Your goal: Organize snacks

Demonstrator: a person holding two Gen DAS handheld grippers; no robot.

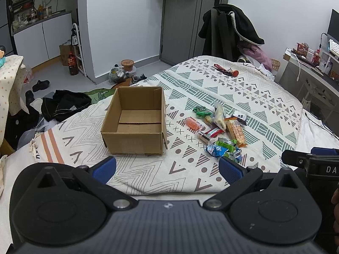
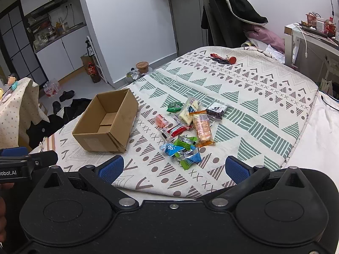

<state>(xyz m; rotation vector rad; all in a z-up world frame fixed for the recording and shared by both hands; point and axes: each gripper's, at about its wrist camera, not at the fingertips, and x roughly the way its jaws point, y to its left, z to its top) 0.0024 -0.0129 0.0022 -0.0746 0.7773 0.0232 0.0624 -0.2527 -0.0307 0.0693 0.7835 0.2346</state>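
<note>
on the patterned cloth (image 1: 190,169), square cardboard box (image 1: 135,122) beside crinkly snack packets (image 1: 218,127); both tongs (image 1: 167,167) (image 2: 173,167) apart.

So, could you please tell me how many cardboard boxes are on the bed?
1: the open cardboard box sits on the patterned blanket, left of the snack pile.
</note>
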